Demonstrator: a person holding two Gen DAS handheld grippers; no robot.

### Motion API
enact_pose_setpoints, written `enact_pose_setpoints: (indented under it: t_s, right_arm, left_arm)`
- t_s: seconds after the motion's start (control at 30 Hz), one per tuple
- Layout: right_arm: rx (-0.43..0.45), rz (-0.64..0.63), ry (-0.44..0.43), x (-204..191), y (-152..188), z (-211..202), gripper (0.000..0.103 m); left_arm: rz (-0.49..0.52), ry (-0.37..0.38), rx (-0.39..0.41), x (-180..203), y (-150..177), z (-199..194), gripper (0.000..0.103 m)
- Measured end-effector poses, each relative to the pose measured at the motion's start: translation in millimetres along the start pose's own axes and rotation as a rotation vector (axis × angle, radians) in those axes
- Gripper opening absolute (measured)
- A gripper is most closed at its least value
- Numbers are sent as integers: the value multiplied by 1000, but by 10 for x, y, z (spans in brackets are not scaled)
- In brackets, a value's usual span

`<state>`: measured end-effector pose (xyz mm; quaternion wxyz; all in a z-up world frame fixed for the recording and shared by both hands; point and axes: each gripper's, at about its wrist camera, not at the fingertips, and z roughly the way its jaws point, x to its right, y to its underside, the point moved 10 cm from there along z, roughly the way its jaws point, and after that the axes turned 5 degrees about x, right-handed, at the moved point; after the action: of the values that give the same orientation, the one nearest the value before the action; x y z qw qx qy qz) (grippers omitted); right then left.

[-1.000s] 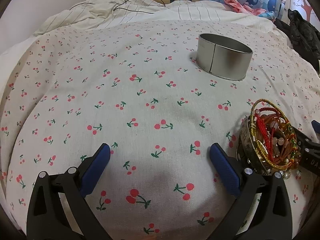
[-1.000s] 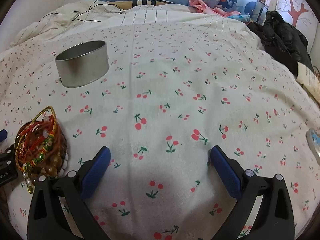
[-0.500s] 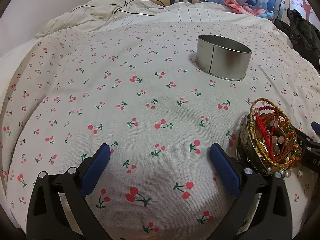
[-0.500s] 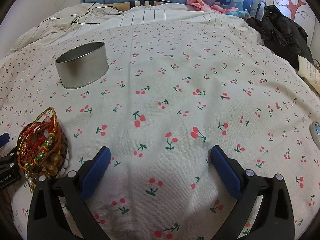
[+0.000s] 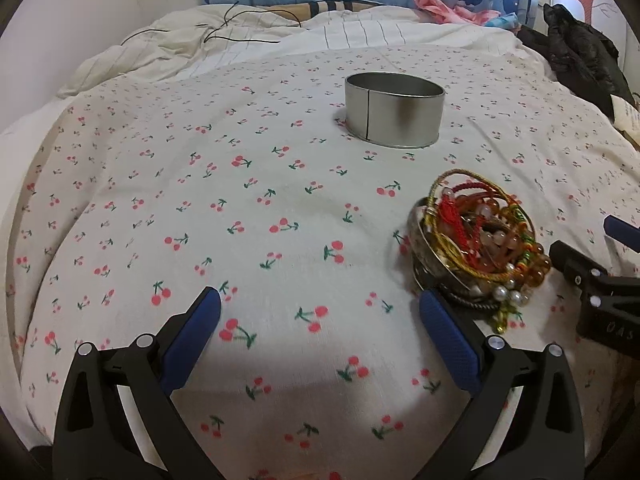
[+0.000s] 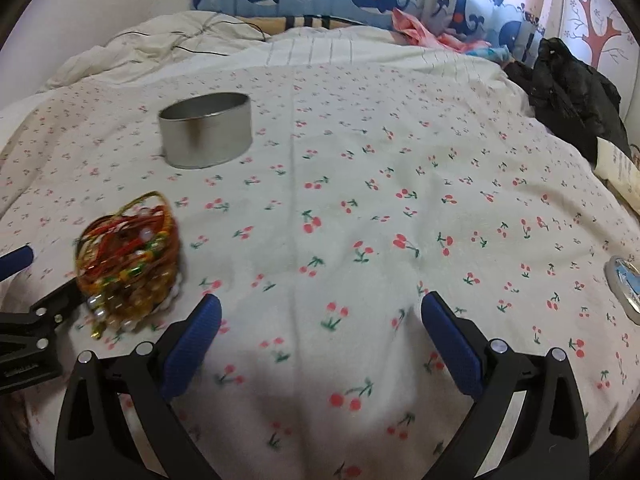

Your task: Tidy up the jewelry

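A pile of bracelets and bead strings [image 5: 482, 240], red, gold, amber and pearl, lies on the cherry-print bedspread [image 5: 260, 200]. It also shows in the right wrist view [image 6: 128, 260]. A round open metal tin [image 5: 394, 114] stands farther back; in the right wrist view the tin [image 6: 206, 134] is at upper left. My left gripper [image 5: 320, 312] is open and empty, its right finger close beside the pile. My right gripper [image 6: 320, 316] is open and empty, to the right of the pile.
A round metal lid [image 6: 624, 286] lies near the bed's right edge. A black garment [image 6: 568, 88] and a paper tag sit at the far right. Rumpled white bedding with a black cable [image 5: 208, 36] lies at the back.
Both views have pitched up and the cameras have drawn back slightly. The jewelry pile and tin have not moved on the bed. Both grippers stay open.
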<state>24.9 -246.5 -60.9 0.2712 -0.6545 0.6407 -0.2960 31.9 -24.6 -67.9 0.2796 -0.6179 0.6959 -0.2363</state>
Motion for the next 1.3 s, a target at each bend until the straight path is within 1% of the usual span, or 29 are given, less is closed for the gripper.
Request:
enact_pose_setpoints:
  t_s: [0.07,0.2,0.37,0.47,0.57,0.67,0.7,0.73,0.77,0.83,0.93,1.0,1.3]
  right_arm:
    - [13,-5,-7,-29,-1,-38,96]
    - [49,-2,-15,-46,-55,-118,96]
    - [55,44,-30,13,-62,-112,96]
    - [54,64,-23,68,-54,-100,96]
    - [50,57,-10,84,-52,-84,96]
    - [34,16,37,108,-52,-42,96]
    - [26,10,39,111,-45,-19,96]
    - [11,9,34,113,-24,19,96]
    - [-10,19,22,114,4,66,96]
    - [-19,32,14,125,18,104,96]
    - [-32,30,11,120,24,147,96]
    - [-36,29,12,114,29,171,96]
    - [-45,29,7,107,56,217,96]
  left_arm:
    - [-13,15,-14,15,16,-11,96]
    - [5,4,-26,29,11,-30,96]
    - [5,4,-7,73,-11,-83,96]
    - [14,-1,24,118,-59,-136,96]
    - [24,-8,40,135,-83,-160,96]
    - [5,9,40,108,-85,-130,96]
    - [-3,10,41,93,-85,-119,96]
    - [-7,-13,41,42,-92,-98,96]
    - [-5,-22,43,17,-93,-84,96]
    - [-6,-33,35,-27,-92,-42,96]
    - [-39,-4,12,-50,-63,20,96]
    - [-37,0,-10,-41,-25,72,96]
    - [-13,-7,-1,24,-19,72,96]
